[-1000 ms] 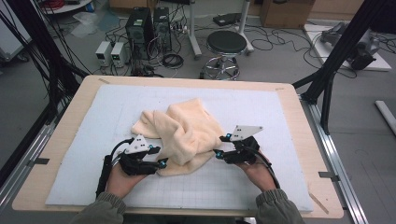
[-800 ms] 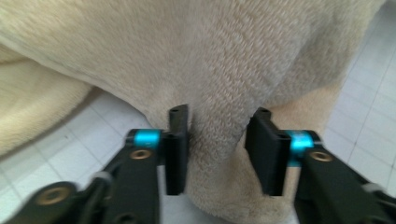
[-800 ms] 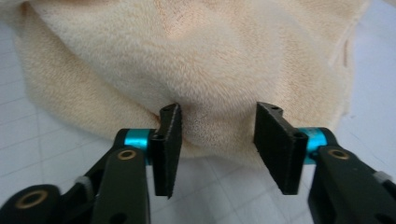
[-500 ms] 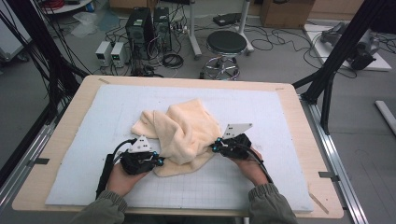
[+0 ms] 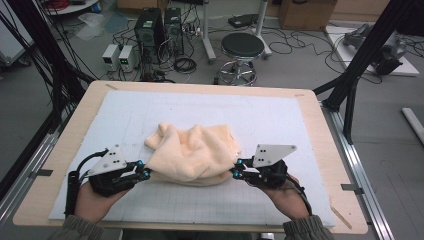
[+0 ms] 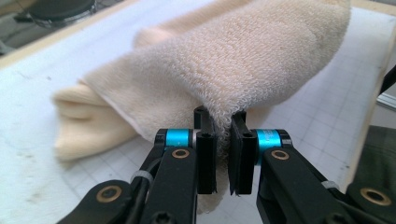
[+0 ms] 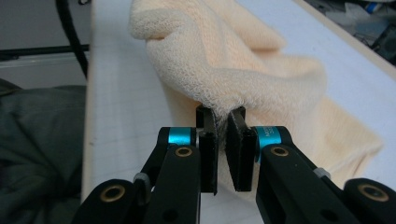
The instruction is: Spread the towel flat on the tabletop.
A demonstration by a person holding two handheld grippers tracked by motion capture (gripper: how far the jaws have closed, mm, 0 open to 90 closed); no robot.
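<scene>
My hands have drawn apart since a moment ago, so my left hand-held gripper [image 5: 144, 174] and right hand-held gripper [image 5: 234, 173] each pinch a near edge of the towel [image 5: 195, 152], lifting it off the desk [image 5: 305, 100] to spread it.

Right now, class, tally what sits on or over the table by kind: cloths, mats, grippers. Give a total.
Cream towel: 1
White grid mat: 1
Grippers: 2, the left gripper and the right gripper, each pinching the towel
Total: 4
</scene>
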